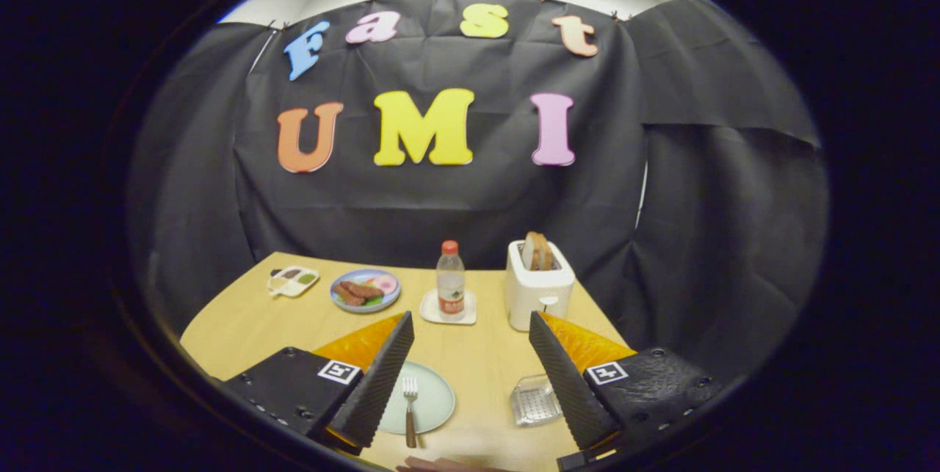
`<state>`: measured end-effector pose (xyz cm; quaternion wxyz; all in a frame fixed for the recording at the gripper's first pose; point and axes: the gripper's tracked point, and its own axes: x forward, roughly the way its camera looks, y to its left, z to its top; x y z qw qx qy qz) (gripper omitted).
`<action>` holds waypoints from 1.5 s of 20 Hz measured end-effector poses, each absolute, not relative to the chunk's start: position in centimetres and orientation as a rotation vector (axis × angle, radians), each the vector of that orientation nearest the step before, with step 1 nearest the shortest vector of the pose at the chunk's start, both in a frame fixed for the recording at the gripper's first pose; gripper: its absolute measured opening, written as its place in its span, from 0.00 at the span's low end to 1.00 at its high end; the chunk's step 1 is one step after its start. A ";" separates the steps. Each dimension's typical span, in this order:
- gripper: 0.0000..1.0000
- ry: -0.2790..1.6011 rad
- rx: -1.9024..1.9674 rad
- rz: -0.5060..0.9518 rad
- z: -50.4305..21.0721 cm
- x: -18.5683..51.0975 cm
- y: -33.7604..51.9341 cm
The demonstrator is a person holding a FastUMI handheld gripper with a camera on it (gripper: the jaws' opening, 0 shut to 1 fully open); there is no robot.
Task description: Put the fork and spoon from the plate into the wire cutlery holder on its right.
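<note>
Opening step, nothing gripped: the gripper [470,343] hangs above the tabletop [477,354], fingers spread wide. The fork [410,407] lies on the plate [433,402]; no spoon is discernible. The wire cutlery holder [534,401] sits right of the plate. Next: descend and straddle the fork handle.

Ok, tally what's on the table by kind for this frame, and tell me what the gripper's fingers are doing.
Plates: 2, pale green plate, blue food plate
Fork: 1
Wire cutlery holder: 1
Bottle: 1
Coaster: 1
Toaster: 1
Sauce tray: 1
Total: 8
Gripper: open, holding nothing.
</note>
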<state>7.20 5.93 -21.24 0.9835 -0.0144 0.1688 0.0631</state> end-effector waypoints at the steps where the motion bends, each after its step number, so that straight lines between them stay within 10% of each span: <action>1: 0.96 0.376 -0.050 0.150 -23.0 7.5 6.6; 18: 0.90 0.935 -0.033 0.201 -43.9 5.0 13.8; 30: 0.29 0.988 -0.035 0.107 -46.3 4.9 13.7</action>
